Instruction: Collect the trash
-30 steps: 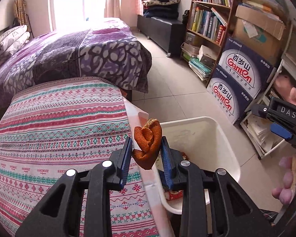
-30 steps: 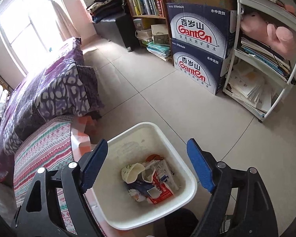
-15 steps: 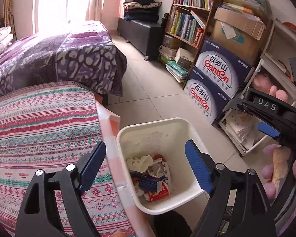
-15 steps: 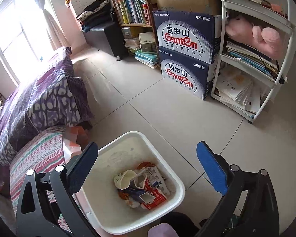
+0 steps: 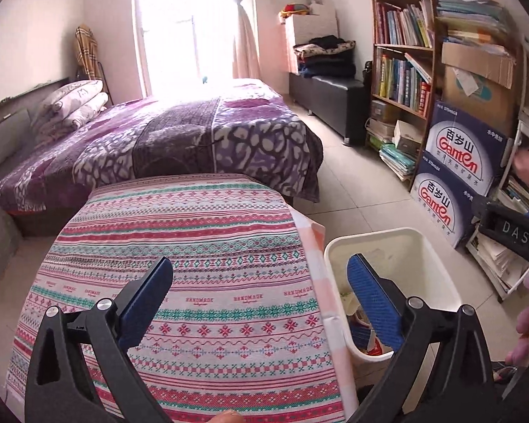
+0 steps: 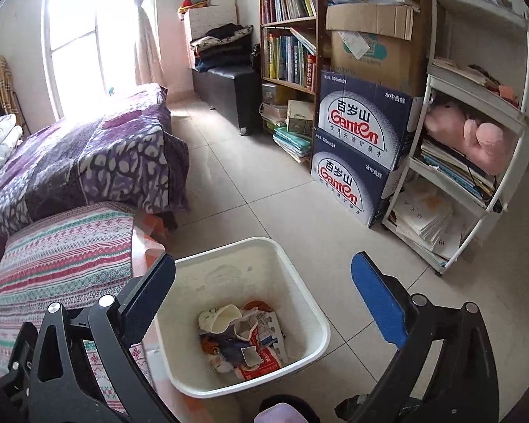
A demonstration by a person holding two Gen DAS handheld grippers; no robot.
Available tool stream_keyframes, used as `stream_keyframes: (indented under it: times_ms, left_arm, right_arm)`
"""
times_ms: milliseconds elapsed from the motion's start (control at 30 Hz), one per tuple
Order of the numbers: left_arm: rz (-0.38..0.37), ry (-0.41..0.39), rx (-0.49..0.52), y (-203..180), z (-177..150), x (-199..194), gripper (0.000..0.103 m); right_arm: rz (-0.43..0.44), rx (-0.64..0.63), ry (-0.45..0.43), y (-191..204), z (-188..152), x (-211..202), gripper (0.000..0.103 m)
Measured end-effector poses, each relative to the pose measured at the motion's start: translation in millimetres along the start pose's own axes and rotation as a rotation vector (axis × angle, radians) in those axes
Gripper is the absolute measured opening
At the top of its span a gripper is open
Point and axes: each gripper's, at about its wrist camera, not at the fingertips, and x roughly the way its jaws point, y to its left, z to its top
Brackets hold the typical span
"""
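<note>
Trash [image 6: 241,338] in bin [image 6: 299,292], below spread right jaws.

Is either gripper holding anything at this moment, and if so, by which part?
Nothing is held. The left gripper and right gripper are both open and empty; trash lies in the white bin.

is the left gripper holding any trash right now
No, the left gripper is open, with nothing between its blue pads and only the striped tablecloth and white bin behind them.
</note>
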Motion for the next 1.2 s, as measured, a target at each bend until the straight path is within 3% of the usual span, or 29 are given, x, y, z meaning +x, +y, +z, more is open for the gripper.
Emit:
stream_keyframes:
  times_ms: [200,433,667,833,1200]
  left_arm:
    - [0.081,0.001,-0.051,25.1,-16.2,-20.5,0.096]
    - [0.120,0.030,-0.095,44.5,-35.5,-34.7,0.096]
    - [0.123,0.035,-0.121,55.6,-39.9,-37.7,0.096]
    - [0.133,0.062,-0.135,58.0,-38.9,-36.0,0.096]
    - [0.161,0.070,-0.118,54.0,-39.5,-33.8,0.096]
  right_arm:
    - [0.048,-0.060,-0.050,16.5,-22.6,-26.3,0.096]
    - [0.074,-0.100,-0.106,28.9,-43.9,-48.8,0.096]
    - [0.124,-0.141,-0.113,40.7,-52.4,-54.6,0.096]
    - [0.117,-0.193,-0.157,53.8,-60.4,-60.2,0.096]
    - [0.133,-0.242,-0.162,63.7,-64.4,-62.1,0.096]
